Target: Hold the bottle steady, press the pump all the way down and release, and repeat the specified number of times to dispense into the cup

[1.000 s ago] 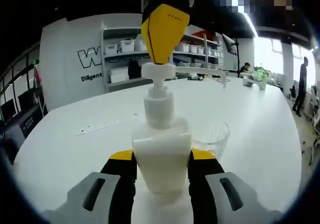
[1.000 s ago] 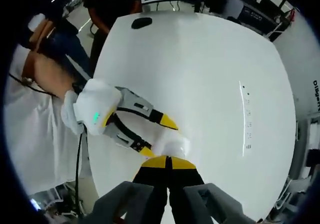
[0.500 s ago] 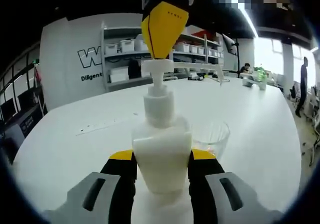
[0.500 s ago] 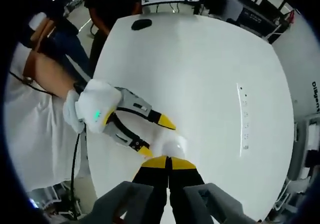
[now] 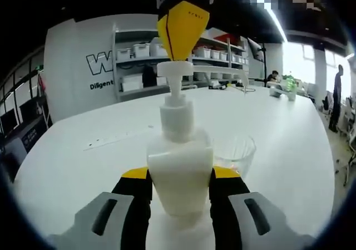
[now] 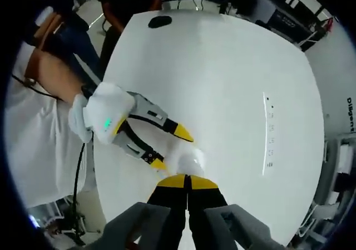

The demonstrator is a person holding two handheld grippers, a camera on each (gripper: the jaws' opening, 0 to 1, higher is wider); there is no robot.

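A: Where's the bottle [image 5: 179, 175]?
B: On the table [image 5: 83, 166], clamped at its sides by the left gripper [image 5: 181, 184]. The cup [image 5: 233, 154] sits just right of it.
A: And the right gripper [image 5: 182, 30]?
B: Its jaws are pressed together, tips resting on the pump [image 5: 174, 69].

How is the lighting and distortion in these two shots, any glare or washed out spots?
Left gripper view: bright windows blow out at the right, and fisheye bends the shelves. Right gripper view: the white table is evenly lit, nearly washing out the bottle.
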